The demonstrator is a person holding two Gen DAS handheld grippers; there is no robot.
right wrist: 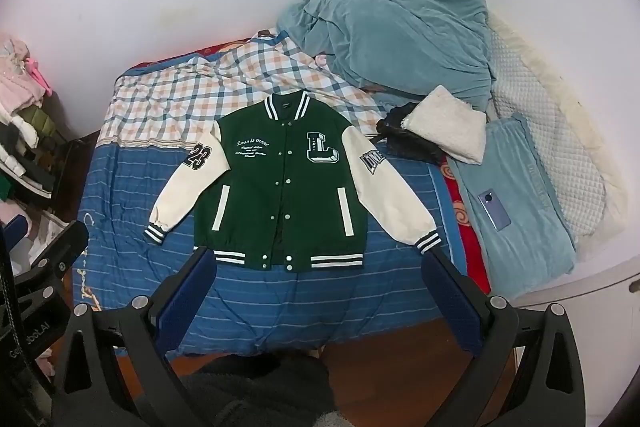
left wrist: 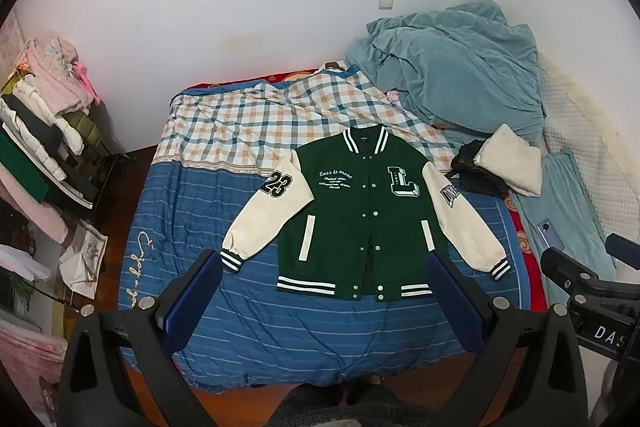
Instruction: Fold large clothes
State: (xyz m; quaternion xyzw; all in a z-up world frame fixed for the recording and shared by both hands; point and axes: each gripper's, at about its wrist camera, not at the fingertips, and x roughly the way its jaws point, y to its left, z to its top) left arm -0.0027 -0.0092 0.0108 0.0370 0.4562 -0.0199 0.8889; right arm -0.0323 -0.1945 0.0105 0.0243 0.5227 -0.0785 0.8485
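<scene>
Left wrist view: the green varsity jacket point(left wrist: 362, 215) lies flat, front up, on the bed point(left wrist: 256, 311), sleeves spread. Best to pinch a cuff cleanly and fold the sleeve across the chest — no bunching. Left hand-held gripper point(left wrist: 324, 303) and right hand-held gripper point(right wrist: 320, 299) hover above the hem, jaws apart, empty.

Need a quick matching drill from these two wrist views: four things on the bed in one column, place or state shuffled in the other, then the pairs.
Things:
1. varsity jacket
2. phone
3. teal blanket
4. white fleece bundle

Place or state:
A. heaped against the wall at the far corner
B. spread flat, front up, sleeves angled out
C. lying on the folded light-blue cloth at the right side
D. resting on a dark garment beside the jacket's shoulder

Pairs: 1-B, 2-C, 3-A, 4-D
</scene>
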